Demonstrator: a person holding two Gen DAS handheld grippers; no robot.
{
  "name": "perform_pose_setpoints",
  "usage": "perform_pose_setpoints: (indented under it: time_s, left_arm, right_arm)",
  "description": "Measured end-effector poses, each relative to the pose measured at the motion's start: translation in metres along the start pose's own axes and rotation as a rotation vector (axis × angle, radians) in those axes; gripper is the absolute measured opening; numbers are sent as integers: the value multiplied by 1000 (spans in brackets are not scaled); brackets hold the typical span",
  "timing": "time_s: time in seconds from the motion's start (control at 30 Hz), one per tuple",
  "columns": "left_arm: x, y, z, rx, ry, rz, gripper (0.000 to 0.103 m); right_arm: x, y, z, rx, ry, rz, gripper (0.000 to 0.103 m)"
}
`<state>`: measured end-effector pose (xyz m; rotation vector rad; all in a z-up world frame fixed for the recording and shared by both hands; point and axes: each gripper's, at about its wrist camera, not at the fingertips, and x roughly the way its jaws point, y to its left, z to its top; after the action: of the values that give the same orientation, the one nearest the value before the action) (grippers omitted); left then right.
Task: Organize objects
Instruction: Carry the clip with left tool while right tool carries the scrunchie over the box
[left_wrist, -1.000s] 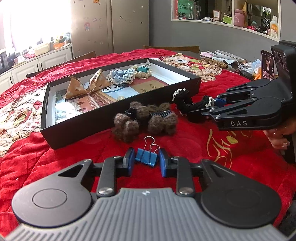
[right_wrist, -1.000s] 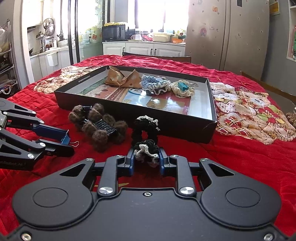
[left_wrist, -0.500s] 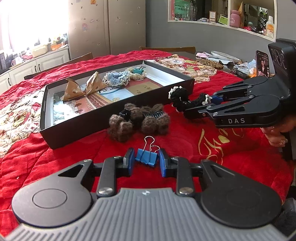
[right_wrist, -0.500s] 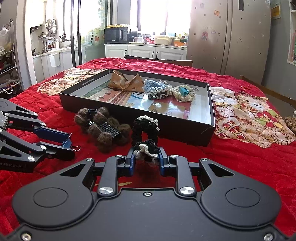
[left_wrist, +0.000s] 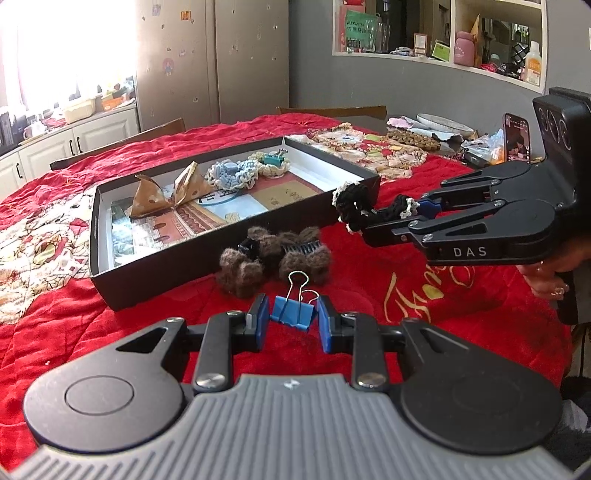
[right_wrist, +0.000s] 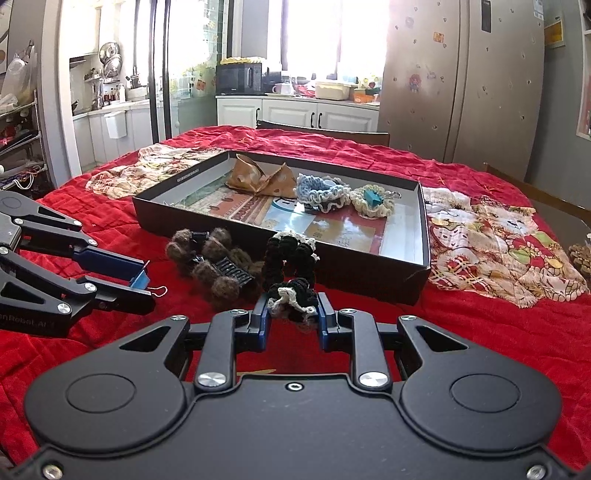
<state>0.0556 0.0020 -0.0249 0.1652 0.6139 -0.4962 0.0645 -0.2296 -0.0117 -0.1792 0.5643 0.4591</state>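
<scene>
Red quilt (left_wrist: 424, 295) fills the frame, and the black tray (left_wrist: 229, 236) sits at centre left holding a crocheted blue scrunchie (left_wrist: 229, 175). Right gripper (right_wrist: 292, 314), bottom centre of its view, is clamped on the black scrunchie (right_wrist: 291, 266), which dangles just before the tray's near wall. Left gripper (left_wrist: 291, 317) pinches the blue binder clip (left_wrist: 293, 312) low at centre. The brown furry hair claw (left_wrist: 273, 254) lies between clip and tray.

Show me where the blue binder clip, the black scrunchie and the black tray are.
blue binder clip (left_wrist: 291, 313), left wrist view, blue body.
black scrunchie (right_wrist: 295, 293), right wrist view, gripped end.
black tray (right_wrist: 332, 264), right wrist view, front wall.
</scene>
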Motion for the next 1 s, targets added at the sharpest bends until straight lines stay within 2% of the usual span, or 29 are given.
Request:
perform_pose_setpoints:
  time_s: [1.0]
  left_arm:
    - [-25, 9, 30, -11, -98, 22, 31]
  right_arm:
    - [-33, 4, 24, -20, -90, 20, 23]
